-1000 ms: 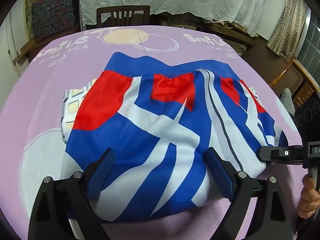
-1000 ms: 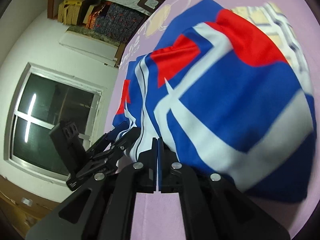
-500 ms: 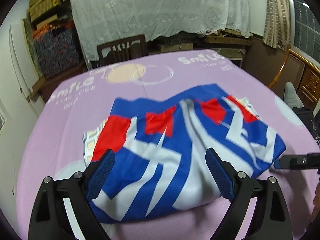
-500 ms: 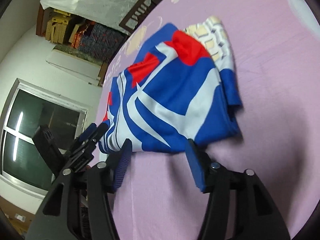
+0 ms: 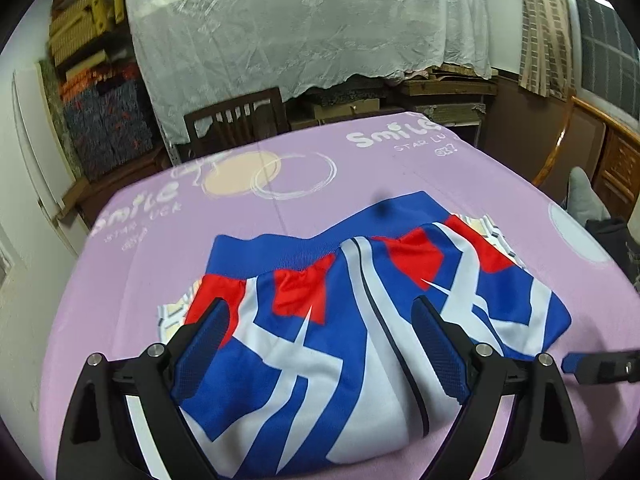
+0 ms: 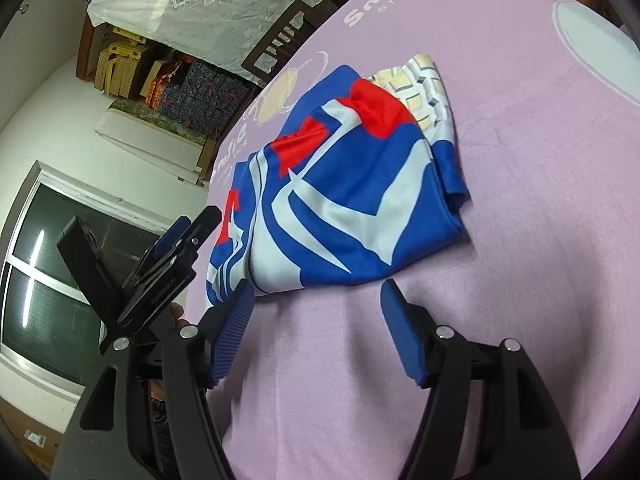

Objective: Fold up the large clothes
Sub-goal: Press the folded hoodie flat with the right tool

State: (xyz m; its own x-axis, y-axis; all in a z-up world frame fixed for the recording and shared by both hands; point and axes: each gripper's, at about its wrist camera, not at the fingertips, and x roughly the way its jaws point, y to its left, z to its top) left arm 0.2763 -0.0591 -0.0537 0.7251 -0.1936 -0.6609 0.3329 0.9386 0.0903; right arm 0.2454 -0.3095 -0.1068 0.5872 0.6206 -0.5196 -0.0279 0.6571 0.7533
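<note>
A folded blue, white and red garment (image 5: 328, 344) lies on the purple table cloth (image 5: 120, 280), with a cream grid-patterned cloth (image 5: 174, 314) sticking out underneath. My left gripper (image 5: 320, 344) hangs open over the garment's near edge, and its pads touch nothing. In the right wrist view the same garment (image 6: 340, 192) lies ahead of my right gripper (image 6: 318, 320). That gripper's jaws are opening, with only bare purple cloth between them. The left gripper (image 6: 180, 236) shows at the garment's left end. The right gripper's fingertip (image 5: 592, 366) pokes in beside the garment's right corner.
A dark wooden chair (image 5: 236, 116) stands at the table's far edge, below a white lace sheet (image 5: 300, 20) draped over shelving. Wooden furniture (image 5: 600, 152) lines the right side. A dark window (image 6: 48, 272) is on the left wall. A hand (image 6: 176, 316) holds the left gripper.
My right gripper went from shut on the garment's edge to open and drew back off it. The left gripper rose and pulled back. The garment now lies folded on the cloth.
</note>
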